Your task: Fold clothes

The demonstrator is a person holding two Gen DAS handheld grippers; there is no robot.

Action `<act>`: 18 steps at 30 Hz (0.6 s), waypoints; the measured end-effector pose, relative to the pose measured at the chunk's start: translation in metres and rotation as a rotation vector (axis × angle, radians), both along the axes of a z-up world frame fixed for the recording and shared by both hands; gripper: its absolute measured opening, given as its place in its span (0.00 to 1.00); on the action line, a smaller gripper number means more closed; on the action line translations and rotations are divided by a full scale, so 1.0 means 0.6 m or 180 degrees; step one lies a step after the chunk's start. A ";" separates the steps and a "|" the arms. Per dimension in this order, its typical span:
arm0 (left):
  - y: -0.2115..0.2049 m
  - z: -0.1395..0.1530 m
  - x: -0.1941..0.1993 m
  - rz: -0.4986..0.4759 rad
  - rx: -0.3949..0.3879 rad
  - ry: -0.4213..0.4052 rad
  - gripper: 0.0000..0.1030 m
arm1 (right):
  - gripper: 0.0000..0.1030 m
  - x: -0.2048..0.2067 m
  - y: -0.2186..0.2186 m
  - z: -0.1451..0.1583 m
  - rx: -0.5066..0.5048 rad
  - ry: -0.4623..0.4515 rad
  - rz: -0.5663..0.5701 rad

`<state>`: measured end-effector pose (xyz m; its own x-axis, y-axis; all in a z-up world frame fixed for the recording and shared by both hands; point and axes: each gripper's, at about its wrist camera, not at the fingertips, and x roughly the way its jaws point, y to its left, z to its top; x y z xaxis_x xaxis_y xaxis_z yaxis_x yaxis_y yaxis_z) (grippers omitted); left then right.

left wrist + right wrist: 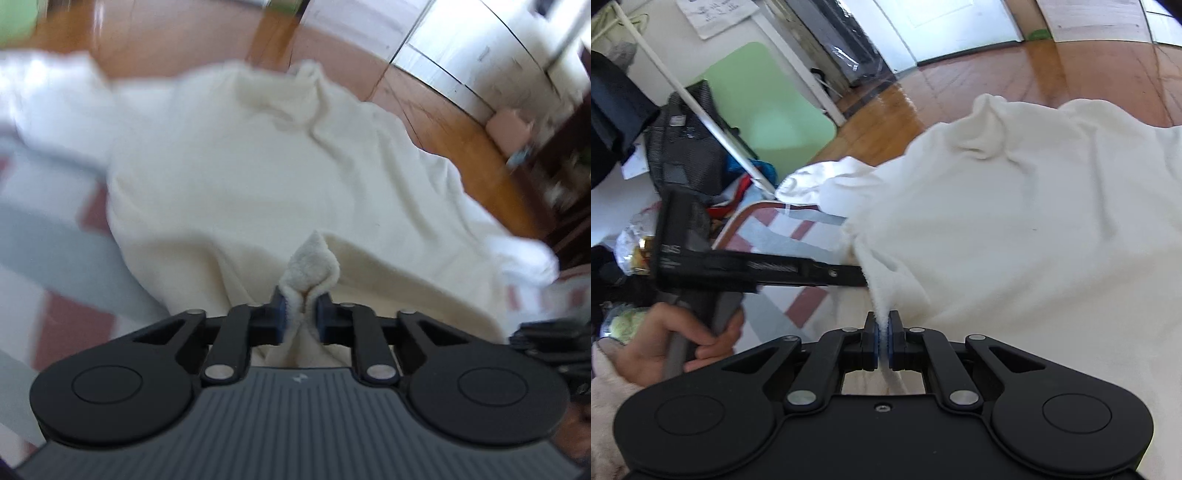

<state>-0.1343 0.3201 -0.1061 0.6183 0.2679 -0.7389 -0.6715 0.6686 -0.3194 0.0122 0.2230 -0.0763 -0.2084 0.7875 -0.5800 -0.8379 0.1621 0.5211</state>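
Setting: a glossy orange-brown wooden floor (997, 74) is seen beyond a work surface covered by a cloth checked in grey, white and dull red (809, 306); both wrist views are partly blurred.

Garment: a cream-white fleecy garment (240, 177) is spread across the checked cloth, its far edge bunched into soft ridges. In the right wrist view it fills the right half of the frame (1034, 221).

Left gripper: the black left gripper (301, 314) is closed on a pinched-up fold of the fleecy garment, a small peak of fabric standing up between its blue-padded fingers (281, 314). In the right wrist view it is seen side-on (862, 278), its tip touching the garment's near edge.

Right gripper: the black right gripper (883, 341) is clamped on a thin ridge of the garment's near edge, with its blue pads (876, 343) pressed almost together.

Hand: a bare hand (683, 343) is wrapped around the grey handle of the left gripper, with a pale pink fuzzy sleeve (605, 398) at the wrist.

Surroundings: a pale green mat (768, 107) lies on the floor at the left, beside a dark mesh bag (690, 147) and a slanting white pole (701, 114). A white panelled door (945, 26) stands at the far side of the room.
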 end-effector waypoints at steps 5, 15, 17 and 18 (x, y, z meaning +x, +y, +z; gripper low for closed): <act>-0.072 0.105 -0.056 0.0490 0.1079 0.0244 0.12 | 0.36 -0.027 -0.055 -0.001 -0.0623 -0.0315 -0.0170; -0.187 0.149 -0.261 0.1428 0.0763 0.0179 0.12 | 0.47 -0.045 -0.362 -0.050 -0.1565 -0.0763 -0.0707; -0.188 0.137 -0.260 0.1443 0.0747 0.0319 0.12 | 0.47 -0.050 -0.390 -0.064 -0.1627 -0.0739 -0.0855; -0.190 0.136 -0.260 0.1450 0.0767 0.0337 0.12 | 0.47 -0.057 -0.395 -0.069 -0.1649 -0.0774 -0.0891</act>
<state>-0.2905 0.2064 -0.0244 0.3247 0.6622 -0.6753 -0.9315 0.3475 -0.1071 -0.0223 -0.0139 -0.1179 0.1503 0.3977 -0.9051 -0.8118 0.5722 0.1167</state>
